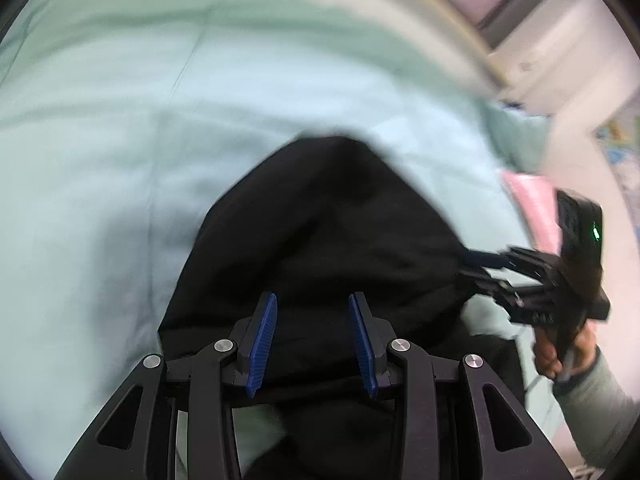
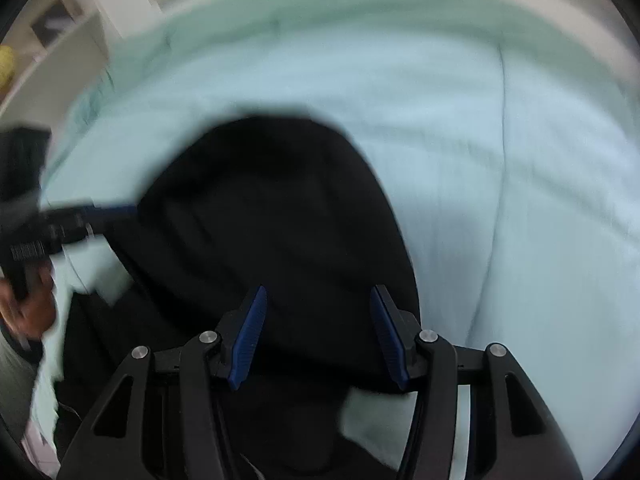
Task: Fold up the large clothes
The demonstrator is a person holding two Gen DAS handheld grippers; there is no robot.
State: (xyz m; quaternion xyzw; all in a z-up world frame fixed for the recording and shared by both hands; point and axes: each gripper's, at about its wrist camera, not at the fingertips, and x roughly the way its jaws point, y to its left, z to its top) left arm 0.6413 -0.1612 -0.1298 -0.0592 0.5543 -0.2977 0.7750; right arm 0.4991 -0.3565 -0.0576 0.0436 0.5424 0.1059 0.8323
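A large black garment point(image 1: 328, 240) lies on a pale green bedsheet point(image 1: 120, 120), blurred by motion. My left gripper point(image 1: 313, 300) is open, its blue pads spread over the garment's near part. In the left wrist view my right gripper point(image 1: 476, 268) reaches the garment's right edge. In the right wrist view the same garment point(image 2: 272, 216) fills the centre, and my right gripper point(image 2: 318, 294) is open over it. My left gripper point(image 2: 116, 214) shows at the garment's left edge there, its jaw state unclear in that view.
The bedsheet point(image 2: 500, 160) stretches far and right. A pink item point(image 1: 532, 200) lies at the bed's right edge. White furniture point(image 1: 560, 52) stands beyond the bed. A white shelf point(image 2: 60, 52) stands at upper left in the right wrist view.
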